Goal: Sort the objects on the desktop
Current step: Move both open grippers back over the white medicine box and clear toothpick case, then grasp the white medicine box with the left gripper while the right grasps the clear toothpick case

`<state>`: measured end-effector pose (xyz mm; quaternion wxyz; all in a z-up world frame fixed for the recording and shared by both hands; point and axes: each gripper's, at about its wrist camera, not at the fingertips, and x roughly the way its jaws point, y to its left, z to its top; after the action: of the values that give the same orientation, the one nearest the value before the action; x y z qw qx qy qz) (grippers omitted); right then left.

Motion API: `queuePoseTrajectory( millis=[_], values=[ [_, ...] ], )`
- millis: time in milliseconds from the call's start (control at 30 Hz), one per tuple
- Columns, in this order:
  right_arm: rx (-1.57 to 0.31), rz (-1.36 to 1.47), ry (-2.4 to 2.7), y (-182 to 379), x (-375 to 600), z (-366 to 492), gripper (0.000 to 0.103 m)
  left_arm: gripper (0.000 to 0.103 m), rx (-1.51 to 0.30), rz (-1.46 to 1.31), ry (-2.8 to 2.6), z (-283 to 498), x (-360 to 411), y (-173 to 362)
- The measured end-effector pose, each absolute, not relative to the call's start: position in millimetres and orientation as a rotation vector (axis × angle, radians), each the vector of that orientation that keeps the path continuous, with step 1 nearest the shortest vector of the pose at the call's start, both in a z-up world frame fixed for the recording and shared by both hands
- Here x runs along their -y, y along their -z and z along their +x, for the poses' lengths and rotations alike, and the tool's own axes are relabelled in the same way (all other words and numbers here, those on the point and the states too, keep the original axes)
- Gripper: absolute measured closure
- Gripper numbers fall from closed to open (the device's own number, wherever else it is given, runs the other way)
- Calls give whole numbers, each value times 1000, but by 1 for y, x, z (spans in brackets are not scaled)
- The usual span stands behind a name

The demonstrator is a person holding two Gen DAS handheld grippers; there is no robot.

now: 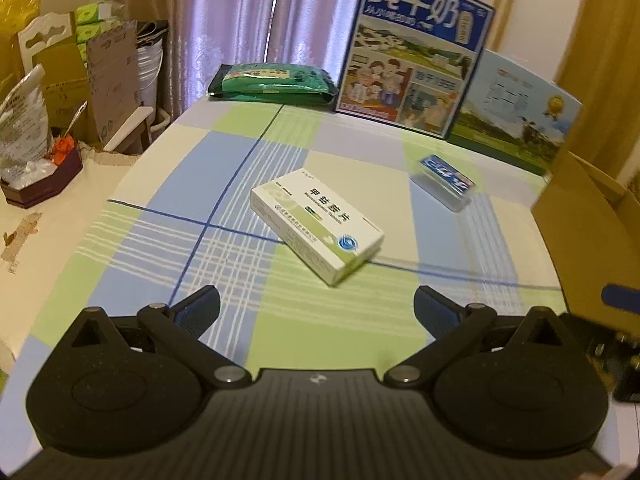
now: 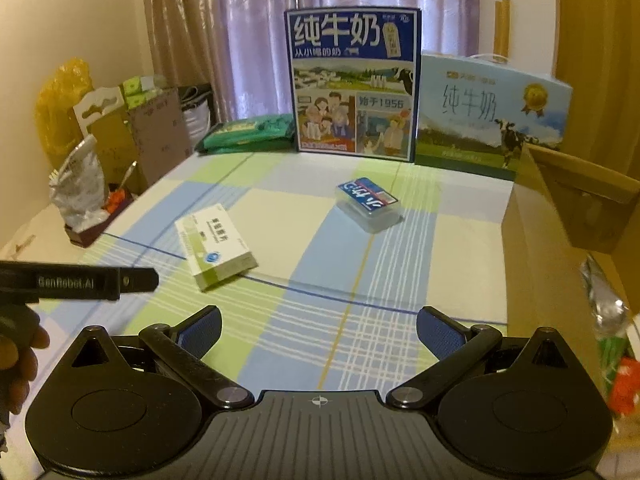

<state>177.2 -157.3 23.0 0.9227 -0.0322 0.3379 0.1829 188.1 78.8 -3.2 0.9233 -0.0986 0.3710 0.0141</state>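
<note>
Two loose items on the checked tablecloth (image 1: 168, 184). Medicine box (image 1: 316, 224) lies just ahead of left gripper (image 1: 316, 312), long axis diagonal, near-right to far-left. Card case (image 2: 368, 204) sits nearer right gripper (image 2: 318, 330). Both grippers spread wide, empty.

left gripper (image 1: 316, 306) and right gripper (image 2: 318, 326) both hover with jaws spread wide, empty.

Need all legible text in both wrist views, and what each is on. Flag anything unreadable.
"纯牛奶", "始于1956": tall blue milk carton.
"纯牛奶": pale blue milk gift box.
"GenRobot.AI": side of left tongs, seen from right wrist.
White and green medicine box: print too blurred to read.
Clear plastic case with blue card: lettering unreadable.
Green packet: label unreadable.
</note>
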Motion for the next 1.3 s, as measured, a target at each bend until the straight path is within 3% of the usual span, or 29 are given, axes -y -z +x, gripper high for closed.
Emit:
queuePoseTrajectory(
  millis=[967,1167,1300],
  values=[
    [-719,11,-266,42,174,256,2,2,-762,-157,-234,303,-37,71],
    [-719,9,-264,39,177,258,2,19,-776,-42,-79,300,-40,72],
    [-714,3,-275,34,173,260,2,23,-743,19,107,300,-45,68]
  ],
)
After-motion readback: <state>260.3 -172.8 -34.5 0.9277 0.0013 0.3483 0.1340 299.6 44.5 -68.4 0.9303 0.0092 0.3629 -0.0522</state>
